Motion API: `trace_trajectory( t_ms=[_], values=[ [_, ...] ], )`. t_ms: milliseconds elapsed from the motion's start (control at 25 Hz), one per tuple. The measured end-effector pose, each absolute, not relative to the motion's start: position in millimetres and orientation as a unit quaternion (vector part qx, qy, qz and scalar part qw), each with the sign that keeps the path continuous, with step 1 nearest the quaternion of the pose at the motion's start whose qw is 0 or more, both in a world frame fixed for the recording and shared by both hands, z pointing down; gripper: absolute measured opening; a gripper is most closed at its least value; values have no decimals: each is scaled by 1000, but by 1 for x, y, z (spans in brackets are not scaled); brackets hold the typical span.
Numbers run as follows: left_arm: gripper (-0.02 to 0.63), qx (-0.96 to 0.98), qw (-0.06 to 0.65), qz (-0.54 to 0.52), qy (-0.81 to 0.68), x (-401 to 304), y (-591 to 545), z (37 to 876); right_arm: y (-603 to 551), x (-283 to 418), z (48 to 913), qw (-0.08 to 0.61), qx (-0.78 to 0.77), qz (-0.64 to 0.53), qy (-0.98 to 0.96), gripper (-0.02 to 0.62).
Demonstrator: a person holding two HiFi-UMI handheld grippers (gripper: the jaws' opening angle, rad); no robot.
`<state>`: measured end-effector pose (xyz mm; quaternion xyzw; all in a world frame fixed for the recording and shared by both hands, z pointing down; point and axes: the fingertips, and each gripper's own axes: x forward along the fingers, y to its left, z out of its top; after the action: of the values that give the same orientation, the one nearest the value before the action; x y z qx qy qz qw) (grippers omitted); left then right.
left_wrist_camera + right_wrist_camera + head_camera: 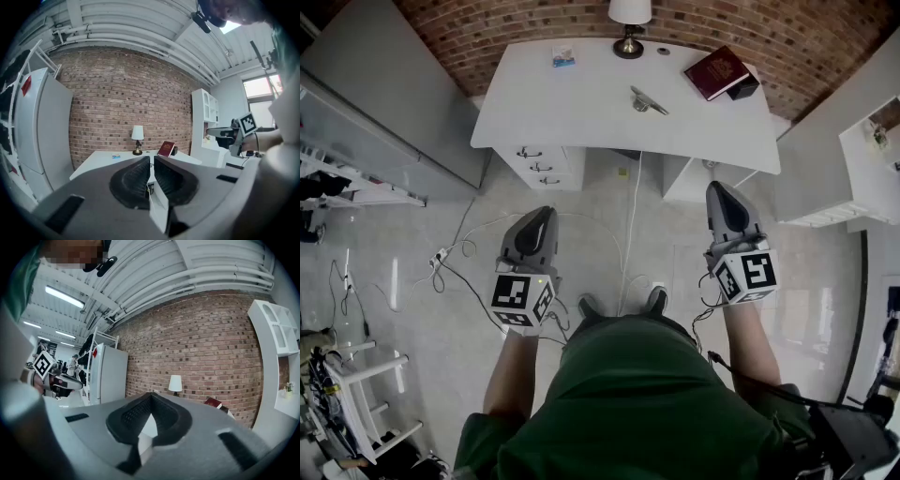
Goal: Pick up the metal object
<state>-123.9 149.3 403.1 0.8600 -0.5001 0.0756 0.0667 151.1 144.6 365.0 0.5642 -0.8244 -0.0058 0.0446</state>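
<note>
The metal object (647, 100) is a small silvery piece lying on the white desk (581, 112), right of its middle. Both grippers hang over the floor in front of the desk, well short of it. My left gripper (542, 212) points at the desk's drawer side; in the left gripper view its jaws (150, 158) stand a narrow slit apart with nothing between them. My right gripper (715, 186) sits off the desk's right front corner, and in the right gripper view its tips (151, 394) meet, empty. Neither gripper view shows the metal object.
On the desk stand a lamp (629, 19) at the back, a red book (718, 72) leaning on a dark box at the right, and a small blue item (563, 60). Cables (628, 225) trail over the floor. White shelves (872, 159) stand at right, a rack (356, 384) at left.
</note>
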Motion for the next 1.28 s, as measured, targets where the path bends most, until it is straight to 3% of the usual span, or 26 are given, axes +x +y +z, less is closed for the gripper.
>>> trace_trajectory(
  t_ms=[840,1280],
  values=[
    [18,838,64,80,-537,22,157,398,118,286,374,34,514,-3,-857,5],
    [19,846,72,76,-523,21,106,407,75,288,389,53,533,8,-845,5]
  ],
)
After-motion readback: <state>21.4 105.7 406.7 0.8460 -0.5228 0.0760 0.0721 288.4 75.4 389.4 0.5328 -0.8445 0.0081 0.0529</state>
